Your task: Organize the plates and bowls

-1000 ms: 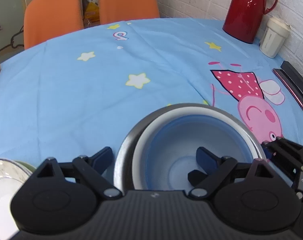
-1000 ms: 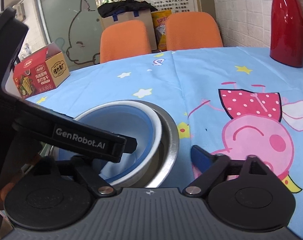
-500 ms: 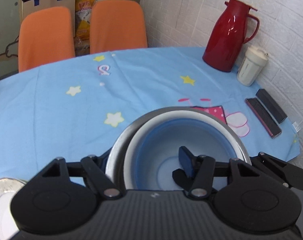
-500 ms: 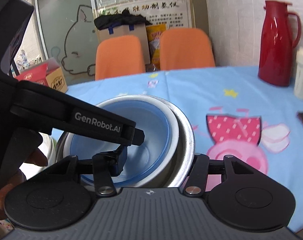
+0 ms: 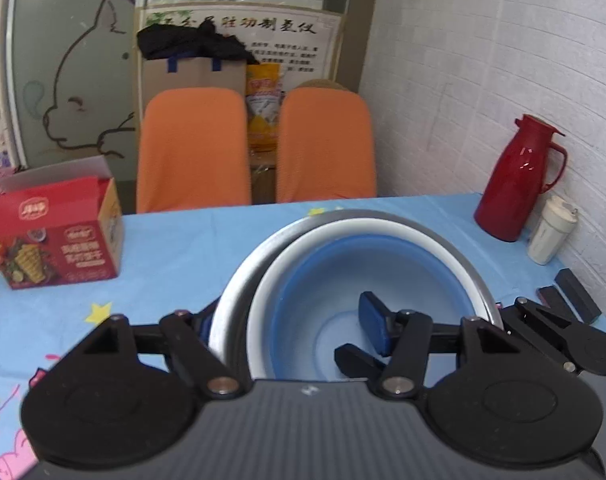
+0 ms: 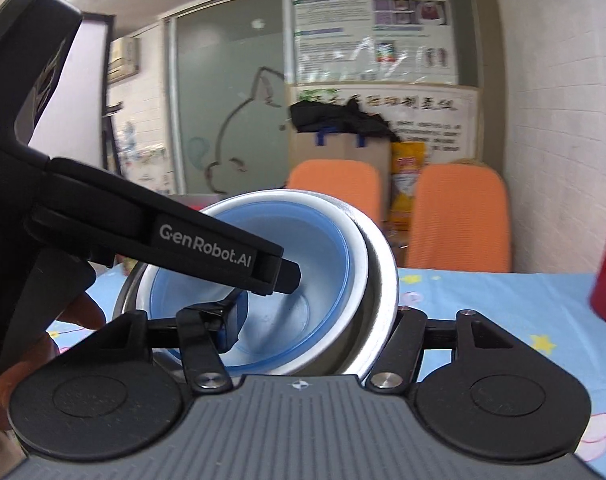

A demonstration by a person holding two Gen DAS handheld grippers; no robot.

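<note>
Since a second ago we have lifted the nested bowls clear of the table point(image 5: 175, 248): the cloth that filled both views has dropped low and the chairs and wall now stand behind the rim. The blue bowl point(image 5: 315, 280) sits inside the steel bowl point(image 5: 239, 280), tipped a little.

Our left gripper point(image 5: 291, 320) straddles the near-left rim, one pad inside the blue bowl and one outside the steel wall, pressing on both; its jaws are easing open slightly. Our right gripper point(image 6: 315, 324) straddles the opposite rim the same way, its jaws widening, though the walls are between its fingers.

We judge this the carrying step. Next we need a level, steady carry to wherever the bowls belong, and firm pressure on both sides.
</note>
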